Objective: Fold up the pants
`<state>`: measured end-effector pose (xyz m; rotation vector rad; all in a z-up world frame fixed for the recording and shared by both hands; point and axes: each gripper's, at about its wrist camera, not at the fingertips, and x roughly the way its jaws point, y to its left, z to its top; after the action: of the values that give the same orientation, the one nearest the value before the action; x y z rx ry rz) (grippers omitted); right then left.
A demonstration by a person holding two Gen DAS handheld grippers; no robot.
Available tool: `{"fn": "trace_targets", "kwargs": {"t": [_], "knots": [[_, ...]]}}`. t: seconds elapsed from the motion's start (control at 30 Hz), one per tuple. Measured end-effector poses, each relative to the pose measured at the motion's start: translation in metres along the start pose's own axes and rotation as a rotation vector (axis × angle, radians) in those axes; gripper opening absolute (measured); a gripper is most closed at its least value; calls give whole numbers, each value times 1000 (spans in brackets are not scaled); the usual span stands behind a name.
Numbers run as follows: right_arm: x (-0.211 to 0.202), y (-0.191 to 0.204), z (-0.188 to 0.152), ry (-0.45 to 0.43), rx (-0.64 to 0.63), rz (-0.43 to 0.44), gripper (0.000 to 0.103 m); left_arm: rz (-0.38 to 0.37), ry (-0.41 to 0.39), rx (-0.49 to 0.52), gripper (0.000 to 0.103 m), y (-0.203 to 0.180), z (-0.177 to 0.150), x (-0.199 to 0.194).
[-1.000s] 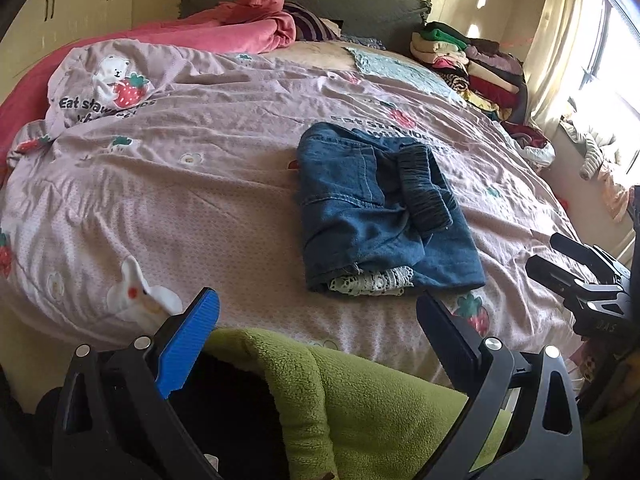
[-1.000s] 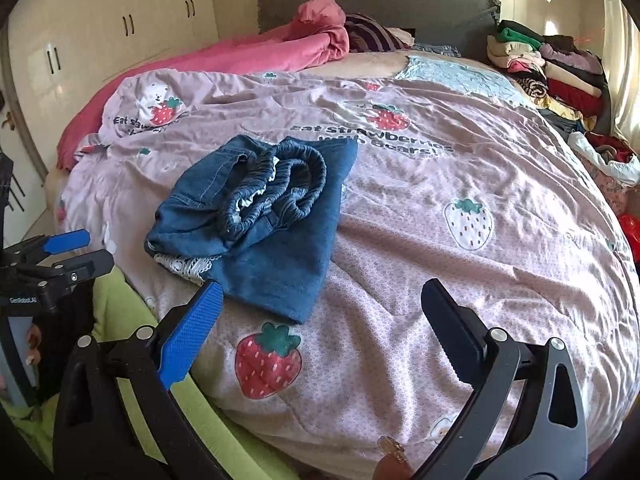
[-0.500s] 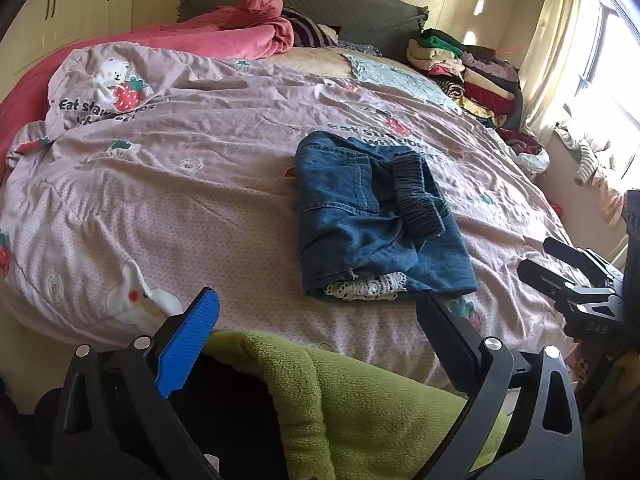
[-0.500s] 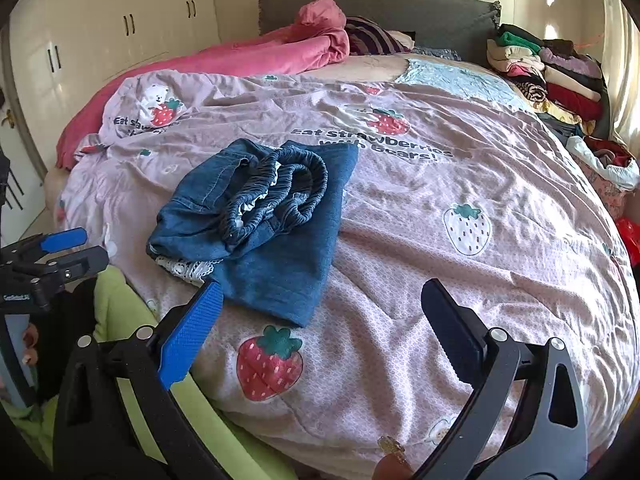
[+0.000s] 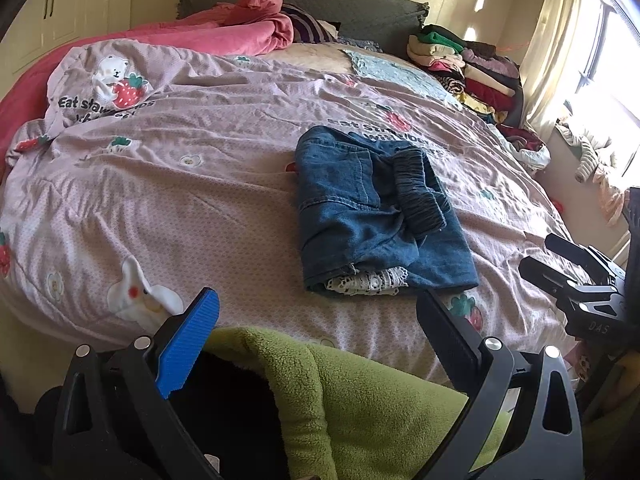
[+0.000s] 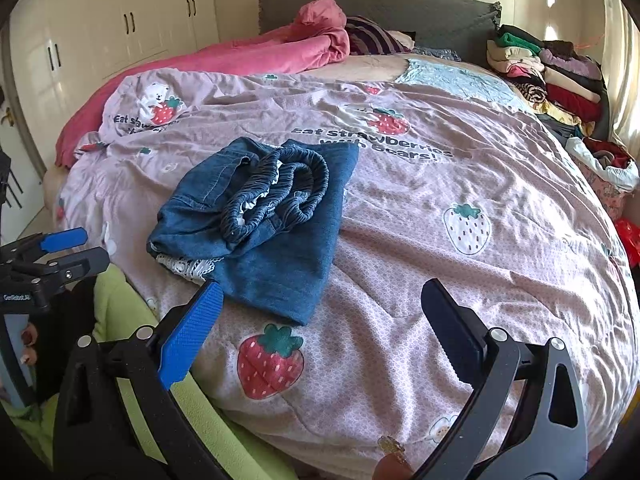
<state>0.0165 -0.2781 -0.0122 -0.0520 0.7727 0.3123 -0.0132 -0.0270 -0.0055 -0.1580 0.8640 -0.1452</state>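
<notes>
Folded blue denim pants (image 5: 372, 208) (image 6: 264, 224) lie on the pink strawberry-print duvet (image 5: 160, 184) (image 6: 460, 184), the elastic waistband bunched on top and white lace trim showing at the near edge. My left gripper (image 5: 316, 328) hangs open at the bed's near edge, short of the pants, with nothing between its fingers. My right gripper (image 6: 320, 316) is also open and empty, held over the duvet just in front of the pants' lower corner. Each gripper shows at the side of the other's view, the right gripper (image 5: 576, 276) and the left gripper (image 6: 52, 256).
A green fleece sleeve (image 5: 360, 408) fills the foreground. A pink blanket (image 5: 224, 36) and striped cloth lie near the grey headboard (image 6: 420, 8). Stacked folded clothes (image 5: 468, 68) sit at the bed's far right. White wardrobes (image 6: 120, 28) stand left; a bright window (image 5: 608, 48) right.
Both grippers have drifted back slightly from the pants and stayed open. The pants have not moved.
</notes>
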Motion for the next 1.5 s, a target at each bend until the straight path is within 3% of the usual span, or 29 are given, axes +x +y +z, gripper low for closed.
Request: {"fn": "trace_targets", "kwargs": {"t": [1.5], "knots": [[-4, -6, 0, -5, 0, -17, 94, 82, 27, -6, 99, 6, 1, 1]]}}
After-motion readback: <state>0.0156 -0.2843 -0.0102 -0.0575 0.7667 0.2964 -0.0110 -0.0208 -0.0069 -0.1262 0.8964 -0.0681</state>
